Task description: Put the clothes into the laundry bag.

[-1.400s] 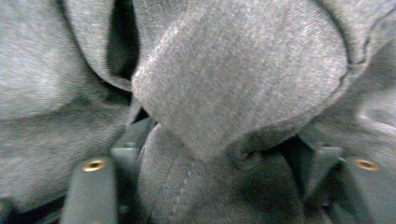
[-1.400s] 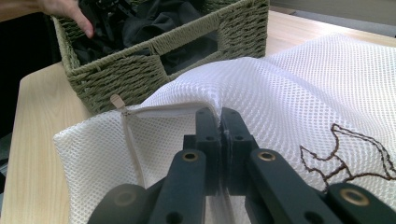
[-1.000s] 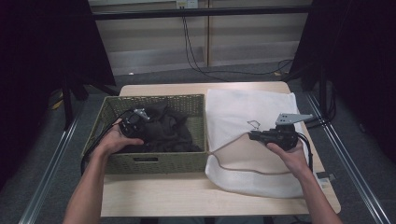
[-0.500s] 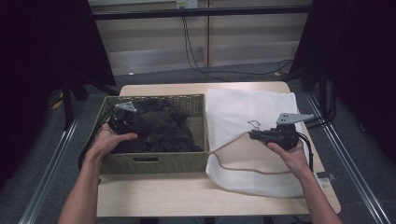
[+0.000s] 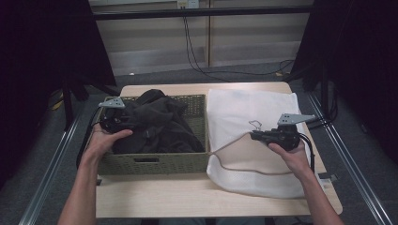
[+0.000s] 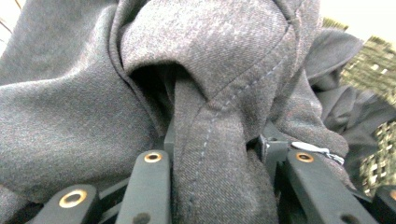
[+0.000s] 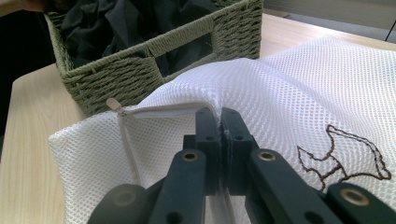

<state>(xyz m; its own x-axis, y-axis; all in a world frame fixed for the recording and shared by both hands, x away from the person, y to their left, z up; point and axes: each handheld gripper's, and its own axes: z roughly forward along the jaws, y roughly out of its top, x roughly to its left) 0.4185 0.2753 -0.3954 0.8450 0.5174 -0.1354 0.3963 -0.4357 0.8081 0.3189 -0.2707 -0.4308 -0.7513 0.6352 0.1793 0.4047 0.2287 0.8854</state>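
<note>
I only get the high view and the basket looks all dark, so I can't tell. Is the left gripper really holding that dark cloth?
Observer: Yes. In the left gripper view, the left gripper has a stitched fold of the grey cloth pinched between its fingers.
Operator: And what is the right gripper pinching?
Observer: The right gripper is shut on the edge of the white bag, right beside its zip.
Operator: Is the bag solid cloth?
Observer: No, it is mesh, full of tiny holes.
</note>
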